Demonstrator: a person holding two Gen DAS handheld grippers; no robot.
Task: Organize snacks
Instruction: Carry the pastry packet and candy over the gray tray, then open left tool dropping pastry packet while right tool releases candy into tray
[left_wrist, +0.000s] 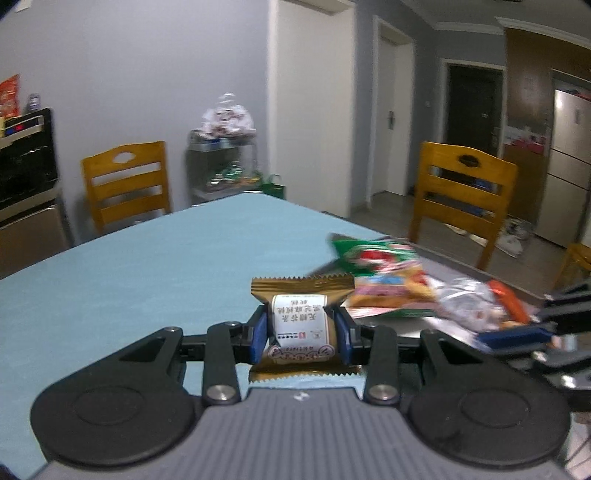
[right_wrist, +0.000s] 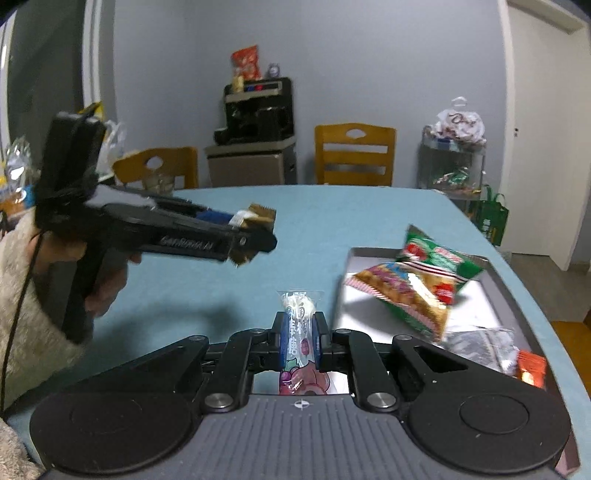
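A: Two claws, each pinching one snack. The left claw (left_wrist: 301, 328) has its blue pads pressed on a gold-wrapped pastry (left_wrist: 300, 321) with a white label, held above the teal desk (left_wrist: 129, 277).

B: And the right one?

A: The right claw (right_wrist: 300, 339) is clamped on a slim clear-wrapped candy (right_wrist: 298, 325) that stands up between its pads, also above the desk, just left of the metal tray (right_wrist: 491, 291).

B: What's in the tray?

A: A green snack bag (right_wrist: 439, 258) leaning over an orange-patterned bag (right_wrist: 402, 291), with a silvery packet (right_wrist: 476, 347) and a small orange wrapper (right_wrist: 532, 367) at the tray's near end.

B: Where's the left claw relative to the tray?

A: Well to its left in the right wrist view, held by a hand (right_wrist: 107, 284) in a fuzzy cream sleeve (right_wrist: 22, 295).
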